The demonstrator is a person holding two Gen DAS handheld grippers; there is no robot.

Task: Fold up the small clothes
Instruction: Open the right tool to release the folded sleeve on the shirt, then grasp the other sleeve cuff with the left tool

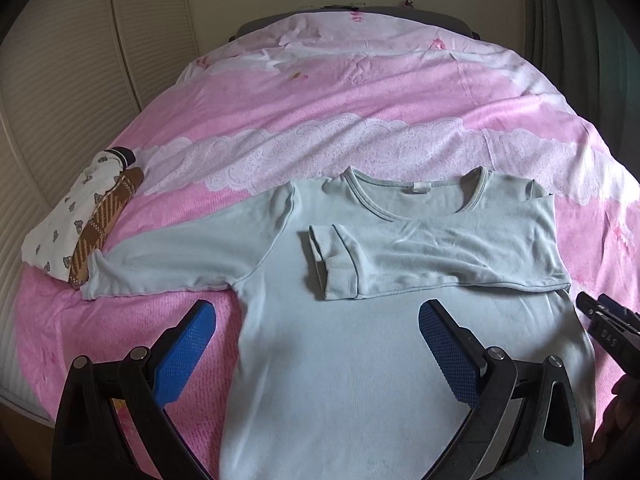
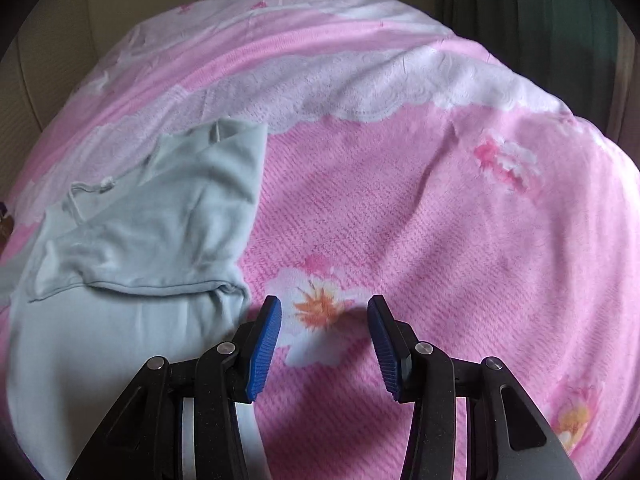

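A pale blue long-sleeved shirt (image 1: 340,352) lies flat on the pink bed cover (image 1: 360,100), neck away from me. Its right sleeve (image 1: 420,256) is folded across the chest; its left sleeve (image 1: 172,260) lies stretched out to the left. My left gripper (image 1: 316,320) is open and empty, just above the shirt's body. My right gripper (image 2: 324,312) is open and empty over the pink cover, just right of the shirt's edge (image 2: 140,240). The right gripper also shows at the right edge of the left wrist view (image 1: 604,320).
A pile of folded small clothes (image 1: 80,224), white printed and brown checked, lies at the bed's left edge next to the stretched sleeve's cuff. A ribbed cream wall (image 1: 60,80) runs along the left. Dark curtains (image 2: 540,20) hang at the far right.
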